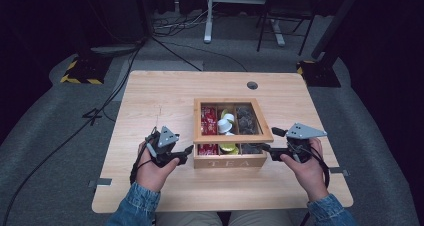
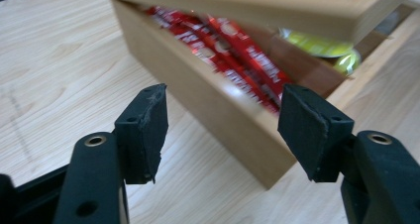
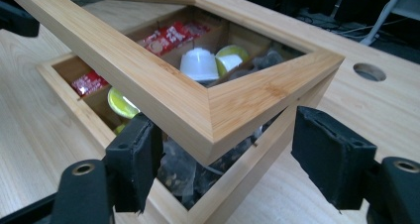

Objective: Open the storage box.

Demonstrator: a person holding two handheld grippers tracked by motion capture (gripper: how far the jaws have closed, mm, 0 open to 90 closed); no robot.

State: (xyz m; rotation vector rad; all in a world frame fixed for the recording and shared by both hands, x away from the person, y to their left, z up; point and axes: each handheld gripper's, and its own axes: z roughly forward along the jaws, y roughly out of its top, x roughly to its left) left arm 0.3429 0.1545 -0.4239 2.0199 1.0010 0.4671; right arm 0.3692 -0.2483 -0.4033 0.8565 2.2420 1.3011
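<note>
Tea box (image 1: 229, 161) sits between both grippers — left gripper (image 1: 186, 154) and right gripper (image 1: 266, 149) — jaws spread, lid (image 1: 233, 135) half-raised.

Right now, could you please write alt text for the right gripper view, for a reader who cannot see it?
A wooden tea box sits on a light wooden table with its windowed lid partly raised, a corner above the right tool's open black jaws. Inside are red packets, white and yellow-green capsules and dark tea bags.
</note>
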